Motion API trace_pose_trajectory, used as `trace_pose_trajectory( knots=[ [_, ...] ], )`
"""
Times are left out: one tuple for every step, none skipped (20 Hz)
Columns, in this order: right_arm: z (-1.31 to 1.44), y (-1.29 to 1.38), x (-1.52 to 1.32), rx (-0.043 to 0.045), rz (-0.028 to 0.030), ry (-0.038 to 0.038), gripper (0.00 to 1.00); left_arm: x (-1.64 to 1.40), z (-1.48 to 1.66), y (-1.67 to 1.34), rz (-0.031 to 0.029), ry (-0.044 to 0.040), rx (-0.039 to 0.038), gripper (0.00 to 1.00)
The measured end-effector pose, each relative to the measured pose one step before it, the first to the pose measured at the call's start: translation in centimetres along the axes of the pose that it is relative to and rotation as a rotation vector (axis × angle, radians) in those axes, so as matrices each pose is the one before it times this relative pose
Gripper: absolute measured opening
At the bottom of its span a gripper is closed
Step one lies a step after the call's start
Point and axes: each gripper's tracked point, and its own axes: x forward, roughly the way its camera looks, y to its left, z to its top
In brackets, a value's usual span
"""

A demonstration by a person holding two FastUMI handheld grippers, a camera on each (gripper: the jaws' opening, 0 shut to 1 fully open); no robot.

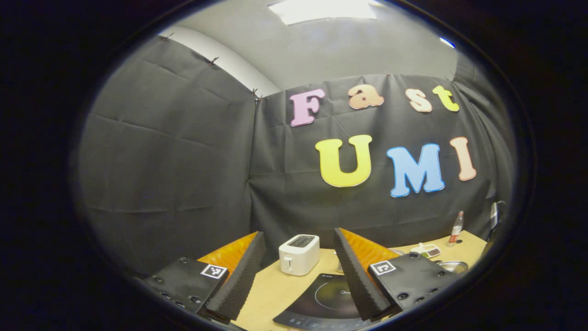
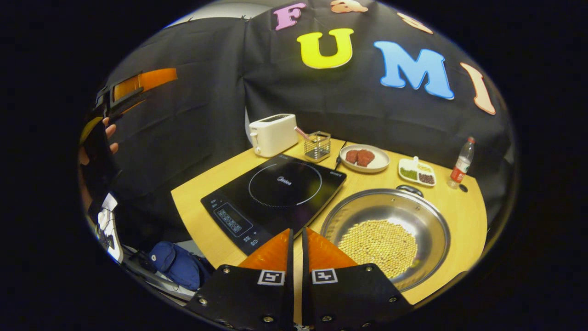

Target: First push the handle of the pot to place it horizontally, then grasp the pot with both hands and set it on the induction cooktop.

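Across the left gripper view, the left gripper [image 1: 297, 271] is held high with its fingers spread wide and nothing between them. Beyond them sit a white toaster [image 1: 299, 253] and part of the induction cooktop [image 1: 327, 299] on the wooden table [image 1: 275, 292]. At the right edge, a sliver of the pot [image 1: 452, 265] rim peeks out, with a divided snack dish [image 1: 427, 250] and a bottle [image 1: 456, 228] behind it.

Over in the right gripper view, the right gripper [image 2: 297, 239] hovers above the table's near edge, its fingers drawn almost together with a thin gap and gripping nothing. The pot [image 2: 385, 230] lies just right of the cooktop [image 2: 275, 193], wide, shallow, of polished steel, its floor covered with pale beans. One dark handle [image 2: 409, 188] shows on the far rim; whether it is upright or flat I cannot tell.

Judging by the metal and its load, the pot will be fairly heavy, rigid and slick, and the loose beans will slide if it tips. Best taken at opposite sides of the rim and kept level.

This view alone gives the pot's contents, a plate of meat [image 2: 365, 158], a wire holder [image 2: 317, 145], and the hand [image 2: 108, 138] holding the other gripper at far left.
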Motion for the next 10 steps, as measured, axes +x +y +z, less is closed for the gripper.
trace_pose_trajectory(
  knots=[
    [-1.03,0.166,0.552,0.00404,0.00957,0.03973,0.07,0.188,-0.423,0.198,-0.00076,0.00516,-0.00567,0.97],
    [-0.797,-0.03,0.58,0.00873,0.00477,0.03669,0.07,0.451,-0.248,0.021,-0.00353,0.00448,-0.00654,0.97],
    [-1.0,0.185,0.729,0.01556,0.00414,0.0332,0.07,0.335,-0.187,0.005,-0.00313,0.00294,-0.005,0.97],
    [-0.794,-0.058,0.496,0.01933,0.00207,0.03805,0.07,0.319,-0.13,0.032,-0.0038,0.00112,-0.00207,1.0],
    [-0.705,-0.163,0.471,0.02746,-0.00034,0.02898,0.07,0.456,-0.447,0.091,-0.00132,0.00143,0.0013,0.97],
    [-0.425,-0.146,0.275,0.02932,-0.00021,0.02317,0.07,0.405,-0.063,0.116,-0.00123,0.00102,0.00168,1.0],
    [-0.531,-0.113,0.405,0.03021,-0.0006,0.02162,0.07,0.397,-0.26,0.061,-0.00264,0.00221,-0.00094,1.0],
    [-0.297,-0.282,0.163,0.02637,-0.00412,0.01644,0.07,0.244,-0.091,0.002,-0.00389,0.00176,-0.00505,1.0],
    [-0.36,-0.415,0.206,0.02029,-0.00909,0.01413,0.07,0.357,-0.248,0.029,-0.00384,0.00288,-0.00692,1.0],
    [-0.125,-0.409,0.137,0.01372,-0.01267,0.01229,0.07,0.325,-0.226,0.006,-0.00338,0.00476,-0.00659,0.97]
  ],
)
